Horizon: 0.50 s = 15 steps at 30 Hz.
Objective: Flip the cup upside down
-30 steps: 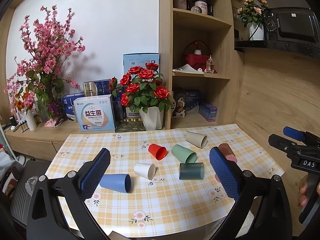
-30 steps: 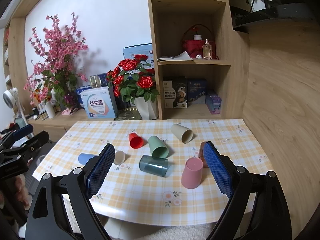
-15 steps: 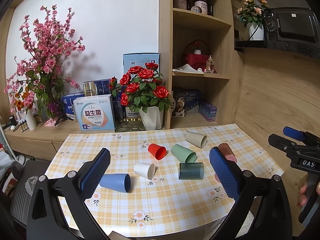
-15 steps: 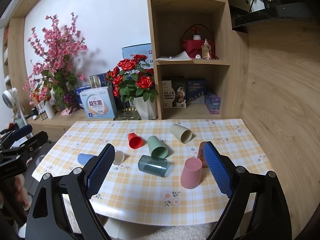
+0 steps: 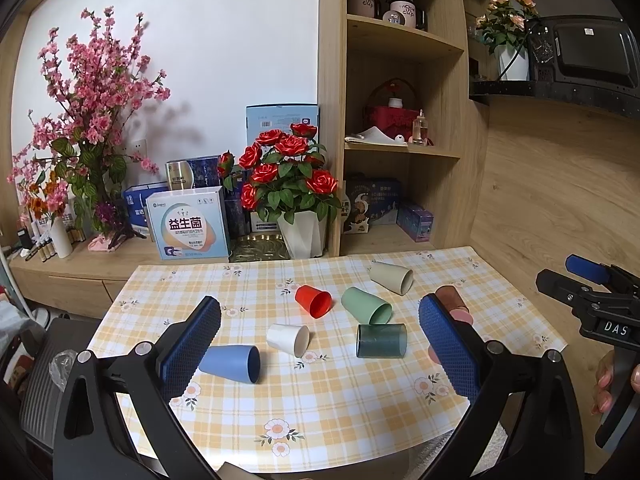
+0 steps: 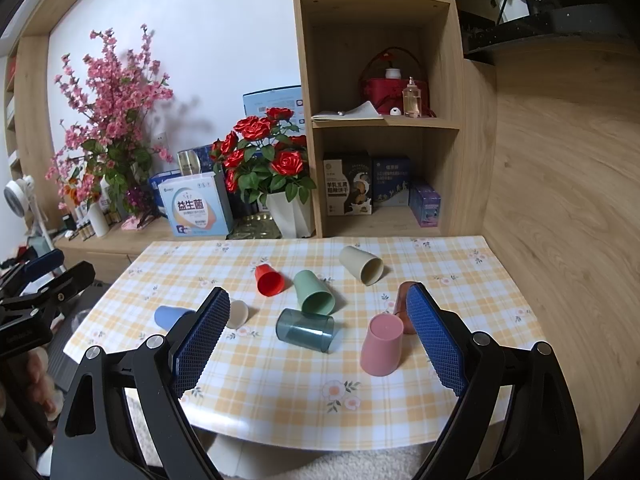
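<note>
Several cups lie on their sides on the checked tablecloth: blue, white, red, light green, dark teal and beige. A pink cup and a brown cup stand upside down at the right. My left gripper is open and empty above the table's near edge. My right gripper is open and empty, held back from the cups.
A white vase of red roses, boxes and a pink blossom plant stand on the low cabinet behind the table. A wooden shelf unit rises at the back right. A wood wall bounds the right side.
</note>
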Motion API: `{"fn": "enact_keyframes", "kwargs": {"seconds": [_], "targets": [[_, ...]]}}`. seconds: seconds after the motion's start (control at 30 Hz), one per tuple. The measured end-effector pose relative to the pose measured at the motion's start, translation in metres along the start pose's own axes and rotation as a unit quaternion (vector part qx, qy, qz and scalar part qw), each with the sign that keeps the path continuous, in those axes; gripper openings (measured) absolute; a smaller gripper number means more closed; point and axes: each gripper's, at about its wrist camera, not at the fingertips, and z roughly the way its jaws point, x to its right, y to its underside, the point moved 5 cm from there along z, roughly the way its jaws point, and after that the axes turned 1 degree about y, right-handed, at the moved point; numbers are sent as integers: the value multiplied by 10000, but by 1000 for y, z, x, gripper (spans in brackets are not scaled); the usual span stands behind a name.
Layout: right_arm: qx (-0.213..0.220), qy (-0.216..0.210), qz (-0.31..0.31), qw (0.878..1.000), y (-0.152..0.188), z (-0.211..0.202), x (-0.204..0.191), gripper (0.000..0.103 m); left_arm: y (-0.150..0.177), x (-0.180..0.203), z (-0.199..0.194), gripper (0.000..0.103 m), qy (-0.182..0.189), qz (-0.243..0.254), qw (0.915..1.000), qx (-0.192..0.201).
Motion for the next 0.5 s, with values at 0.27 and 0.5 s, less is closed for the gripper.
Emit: {"fn": "enact_keyframes", "kwargs": {"seconds": [0.27, 0.5], "targets": [[-16, -1, 0, 10000, 1, 1, 0, 87, 0, -1, -1, 97, 21, -37, 10000, 45], [2, -5, 69, 10000, 6, 3, 3, 87, 1, -5, 2, 97, -90, -94, 9999, 48]]}}
